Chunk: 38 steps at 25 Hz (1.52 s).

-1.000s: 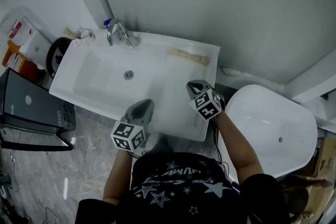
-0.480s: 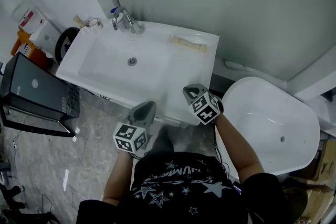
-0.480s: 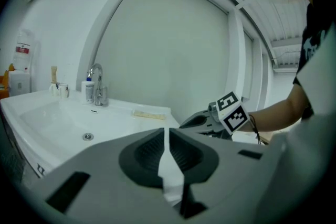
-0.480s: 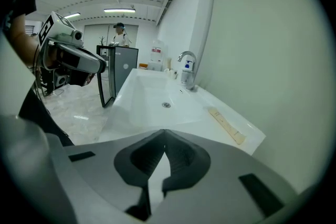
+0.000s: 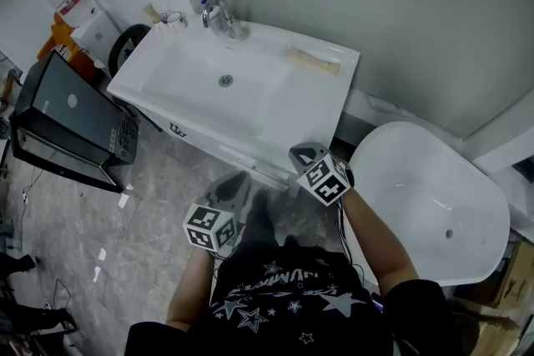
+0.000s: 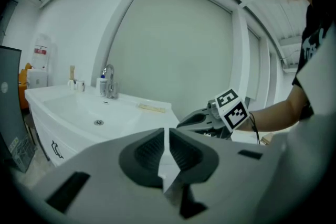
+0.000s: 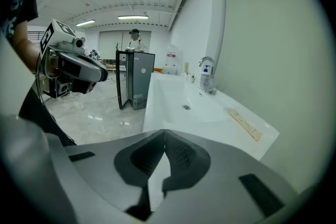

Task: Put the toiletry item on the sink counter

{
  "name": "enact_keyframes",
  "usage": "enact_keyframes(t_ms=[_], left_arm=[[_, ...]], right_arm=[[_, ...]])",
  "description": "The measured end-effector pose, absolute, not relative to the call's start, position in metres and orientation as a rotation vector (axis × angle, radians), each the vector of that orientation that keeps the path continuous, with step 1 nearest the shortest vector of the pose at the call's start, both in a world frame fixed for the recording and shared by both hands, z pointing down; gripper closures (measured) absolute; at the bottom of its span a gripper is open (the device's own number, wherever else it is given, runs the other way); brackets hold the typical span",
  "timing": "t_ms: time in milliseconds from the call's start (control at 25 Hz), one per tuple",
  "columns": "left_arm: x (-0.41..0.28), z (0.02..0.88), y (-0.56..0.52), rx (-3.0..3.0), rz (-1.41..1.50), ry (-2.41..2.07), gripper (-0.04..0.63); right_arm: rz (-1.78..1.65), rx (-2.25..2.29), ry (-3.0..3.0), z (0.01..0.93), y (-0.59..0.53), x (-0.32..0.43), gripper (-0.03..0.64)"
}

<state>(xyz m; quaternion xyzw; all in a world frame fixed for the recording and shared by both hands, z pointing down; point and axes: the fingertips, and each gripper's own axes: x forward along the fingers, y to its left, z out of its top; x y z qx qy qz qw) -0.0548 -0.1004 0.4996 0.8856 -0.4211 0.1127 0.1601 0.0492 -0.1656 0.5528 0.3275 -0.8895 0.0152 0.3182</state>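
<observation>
Now our left claw point(image 5: 239, 178) and right claw point(image 5: 302, 152) are both pressed closed on nothing, short of the sink surface point(image 5: 310, 106). Well ahead of the right claw lies the pale flat toiletry item point(image 5: 314, 61), on that surface; placing seems done, so we need only stay clear.

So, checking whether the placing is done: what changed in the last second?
The left gripper and right gripper both drew back from over the front edge of the sink to above the floor before it, jaws shut and empty. Nothing was grasped or released. The pale toiletry item stayed on the sink counter, right of the basin.
</observation>
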Motion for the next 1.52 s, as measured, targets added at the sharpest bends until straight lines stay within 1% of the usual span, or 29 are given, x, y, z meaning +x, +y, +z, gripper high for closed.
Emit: enact_keyframes(t_ms=[320, 560, 840, 1160, 1520], left_arm=[[-0.068, 0.501, -0.052, 2.471, 0.288, -1.294, 0.557], [-0.081, 0.502, -0.037, 2.433, 0.258, -1.335, 0.557], [-0.105, 0.496, -0.012, 2.401, 0.21, -1.404, 0.557], [-0.143, 0.493, 0.061, 2.346, 0.166, -1.475, 0.557], [-0.148, 0.494, 0.13, 2.365, 0.147, -1.452, 0.558]], right_arm=[[-0.026, 0.84, -2.395, 0.545, -0.125, 0.032, 0.603], [-0.054, 0.821, -2.4, 0.538, -0.116, 0.025, 0.602], [0.022, 0.857, -2.418, 0.531, -0.103, 0.015, 0.603], [-0.002, 0.836, -2.462, 0.521, -0.035, -0.02, 0.603], [0.027, 0.844, -2.438, 0.523, 0.043, -0.024, 0.603]])
